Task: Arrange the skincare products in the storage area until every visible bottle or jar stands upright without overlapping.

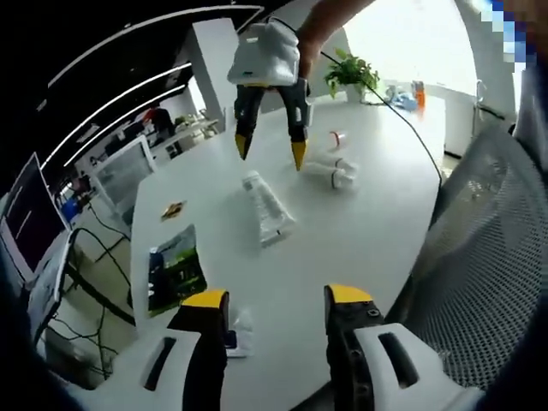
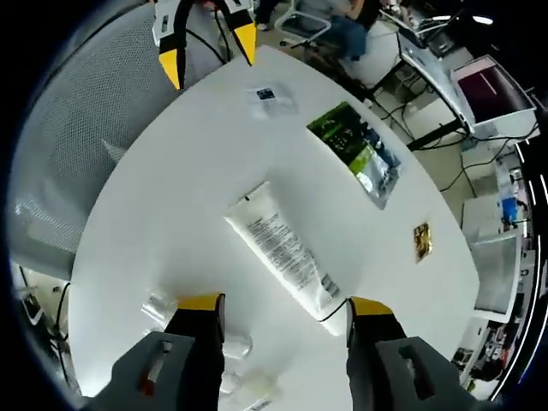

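Observation:
A white squeeze tube [image 1: 267,208] [image 2: 282,253] lies flat on the white table [image 1: 360,231] [image 2: 171,197]. Small clear bottles [image 1: 332,171] [image 2: 158,308] lie on their sides beside it. My left gripper [image 1: 276,298] [image 2: 208,53] hovers open near the table's edge, holding nothing. Facing it from the other side, my right gripper [image 2: 285,305] [image 1: 270,151] hangs open above the tube's far end and the clear bottles, also holding nothing.
A green packet [image 1: 174,267] [image 2: 355,150], a small brown sachet [image 1: 174,209] [image 2: 421,240] and a small blue-printed sachet [image 1: 235,334] [image 2: 272,96] lie on the table. A potted plant [image 1: 351,73] stands at the far end. A mesh chair [image 1: 488,231] [image 2: 77,111] stands against the table's edge.

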### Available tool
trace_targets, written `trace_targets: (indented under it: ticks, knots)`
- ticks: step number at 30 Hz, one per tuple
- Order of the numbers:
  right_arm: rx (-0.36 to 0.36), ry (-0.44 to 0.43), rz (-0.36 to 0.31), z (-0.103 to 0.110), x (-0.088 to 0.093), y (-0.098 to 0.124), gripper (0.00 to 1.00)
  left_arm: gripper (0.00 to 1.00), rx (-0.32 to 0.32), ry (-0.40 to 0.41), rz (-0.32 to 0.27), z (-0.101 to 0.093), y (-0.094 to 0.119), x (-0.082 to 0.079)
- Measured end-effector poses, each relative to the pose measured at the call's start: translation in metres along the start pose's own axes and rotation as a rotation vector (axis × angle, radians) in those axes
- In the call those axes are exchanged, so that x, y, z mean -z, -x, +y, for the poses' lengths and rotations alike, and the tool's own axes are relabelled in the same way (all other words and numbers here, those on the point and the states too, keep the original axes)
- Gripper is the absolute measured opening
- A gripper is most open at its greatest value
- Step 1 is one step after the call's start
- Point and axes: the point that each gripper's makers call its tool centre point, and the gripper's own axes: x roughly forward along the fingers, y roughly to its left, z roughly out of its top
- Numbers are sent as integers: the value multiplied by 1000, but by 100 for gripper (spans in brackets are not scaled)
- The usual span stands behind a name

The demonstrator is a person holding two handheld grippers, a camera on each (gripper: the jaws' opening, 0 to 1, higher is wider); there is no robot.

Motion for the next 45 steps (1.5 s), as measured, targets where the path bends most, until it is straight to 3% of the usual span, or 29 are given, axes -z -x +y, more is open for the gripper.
trace_targets:
  ticks: [4,9,12,19,24,28,33,39,45]
  knots:
    - [-44,25,23,-1,6,-7,55,43,12,-15,53,-2,-3,10]
    - [-81,59,48,-6,12,-15,55,44,17,3,53,-3,-3,10]
    - [-101,80,56,-9,11,-20,55,45,18,62,23,-2,-2,5]
    - [-147,146,82,-13,10,-35,62,62,-10,72,27,2,-3,6]
    - [-166,174,82,-15,7,-44,61,64,-10,81,40,2,-4,9]
    - [-199,236,108,-15,10,-51,52,65,-11,84,41,3,-4,9]
    - [-256,286,151,-9,18,-60,53,68,-19,99,41,4,-5,10]
    - [-260,282,183,-15,21,-70,44,66,-14,92,57,3,-5,13]
    - [-266,336,204,-18,19,-73,39,62,-14,82,67,3,-5,15]
